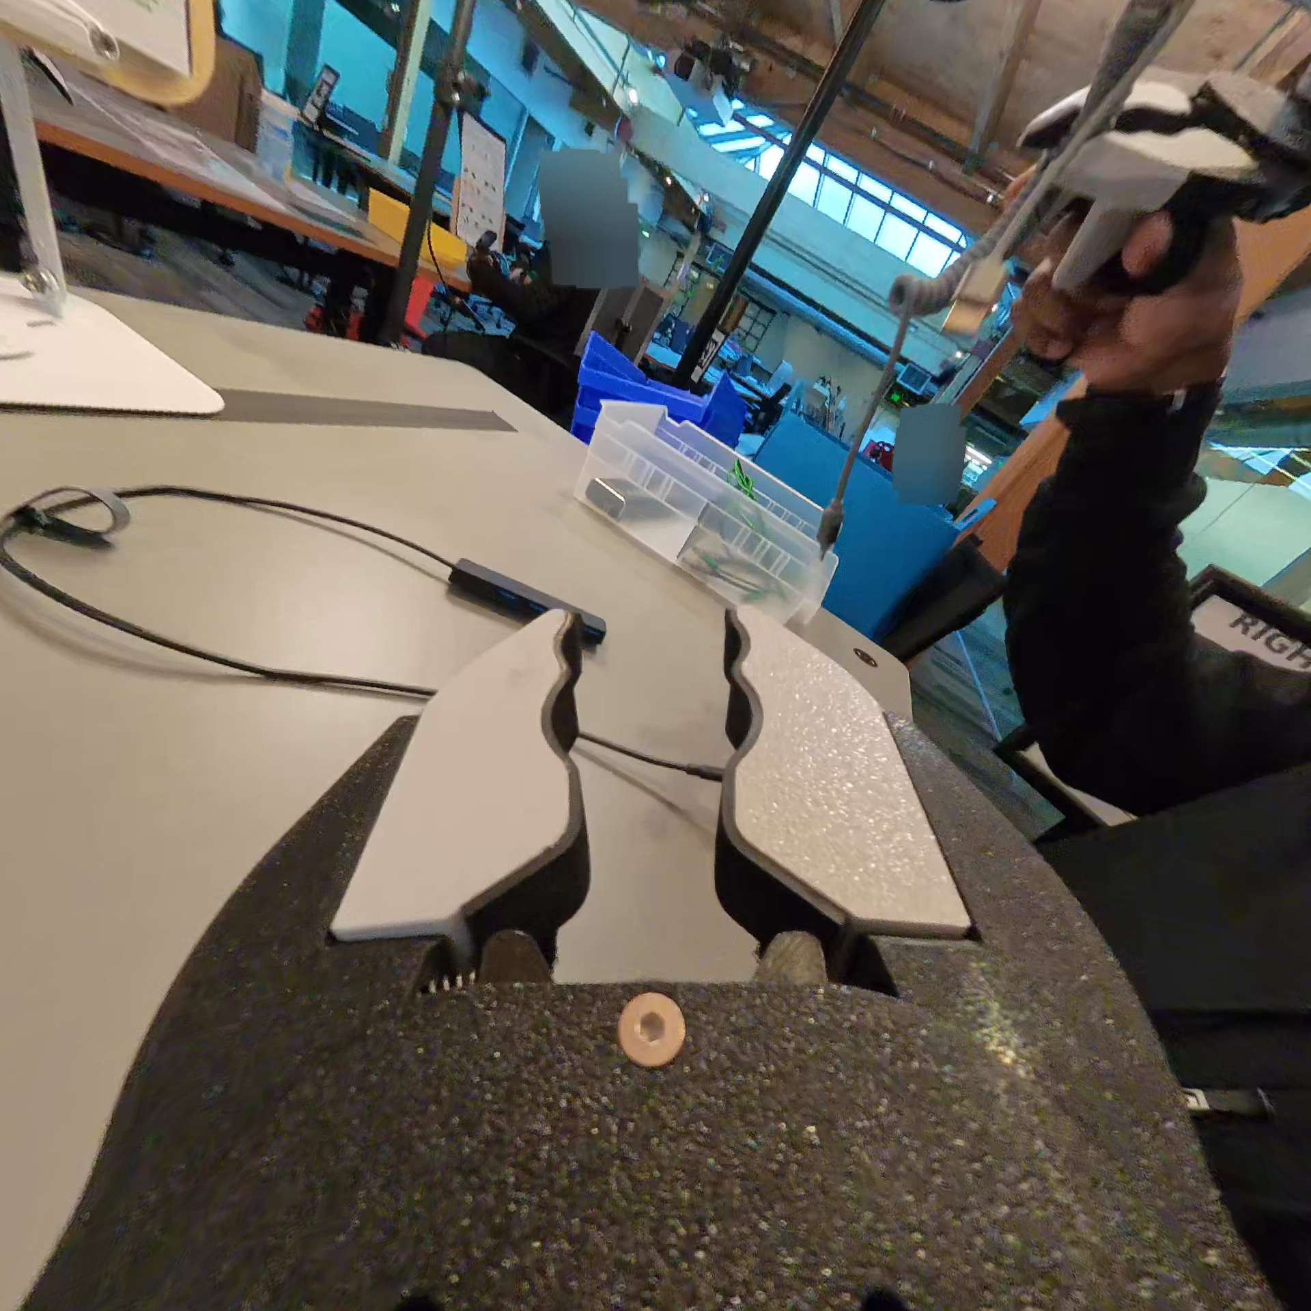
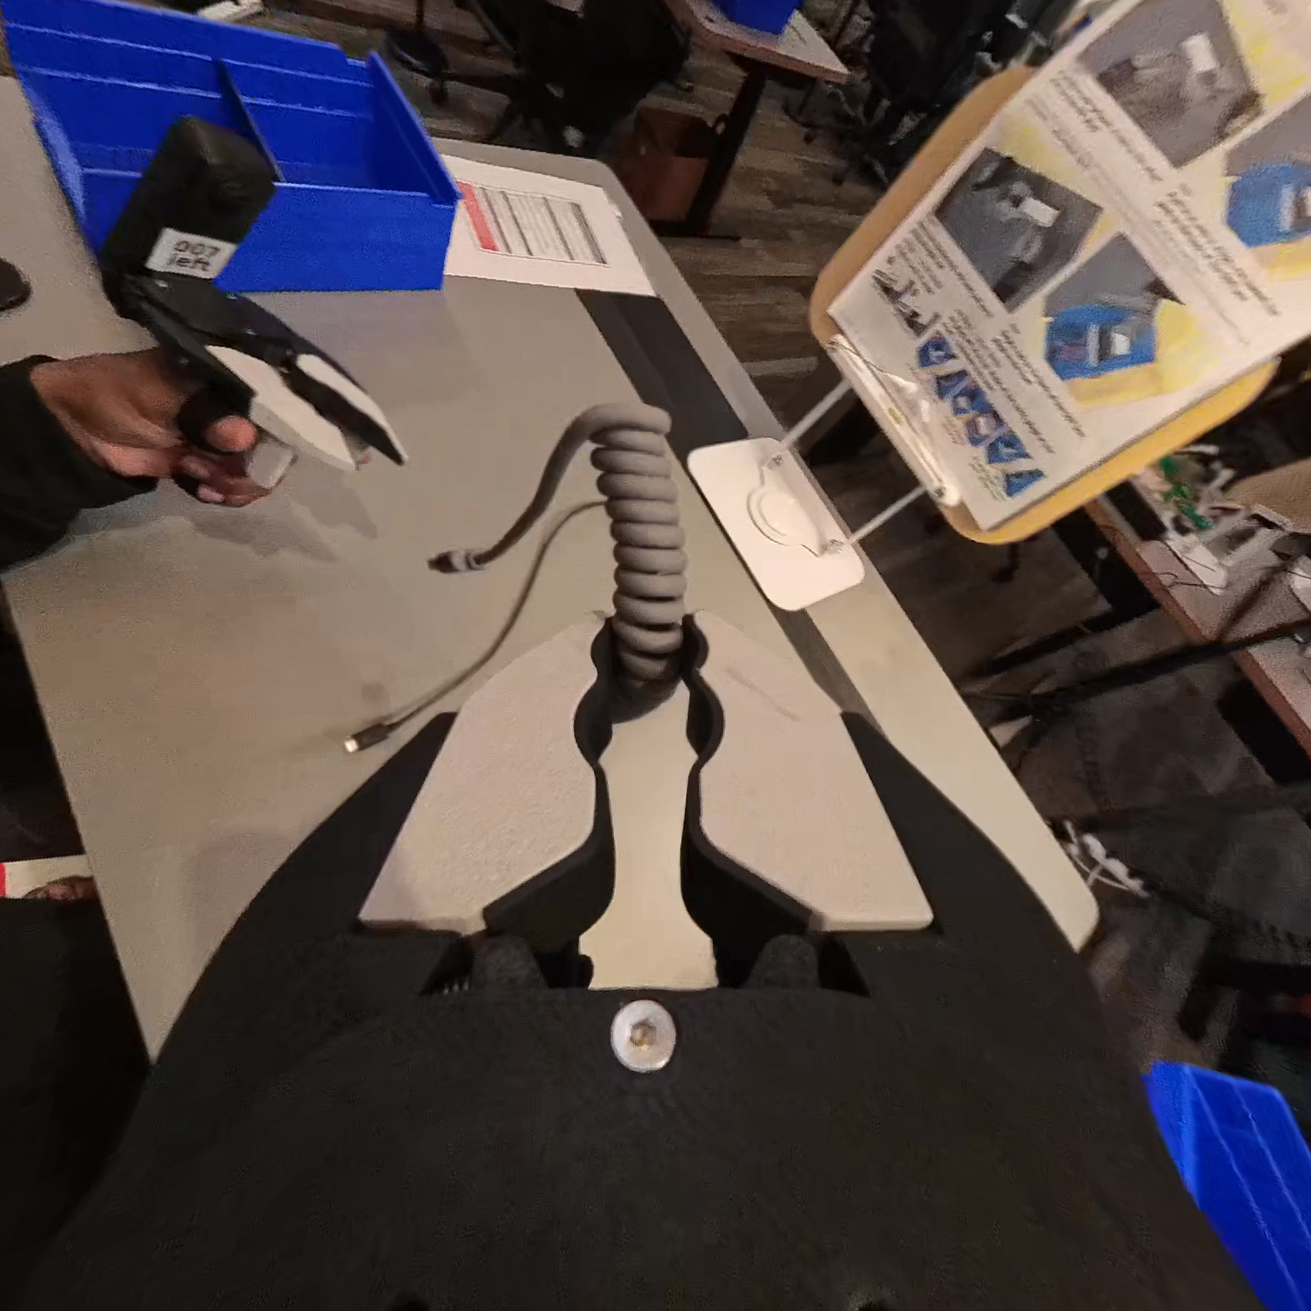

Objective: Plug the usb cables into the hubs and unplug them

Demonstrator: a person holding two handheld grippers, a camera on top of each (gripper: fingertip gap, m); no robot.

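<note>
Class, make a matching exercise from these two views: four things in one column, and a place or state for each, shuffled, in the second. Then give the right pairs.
Things
1. grey coiled USB cable
2. slim black USB hub
3. clear plastic compartment box
4. left tongs

Places or states
A. open, holding nothing
B. lying flat on the grey table, its thin black cord looping away
C. pinched in the right tongs, lifted off the table
D. at the table's far edge, before blue bins

Pairs: 1-C, 2-B, 3-D, 4-A

Grey coiled cable, black hub, blue bin, pale grey table.
</note>
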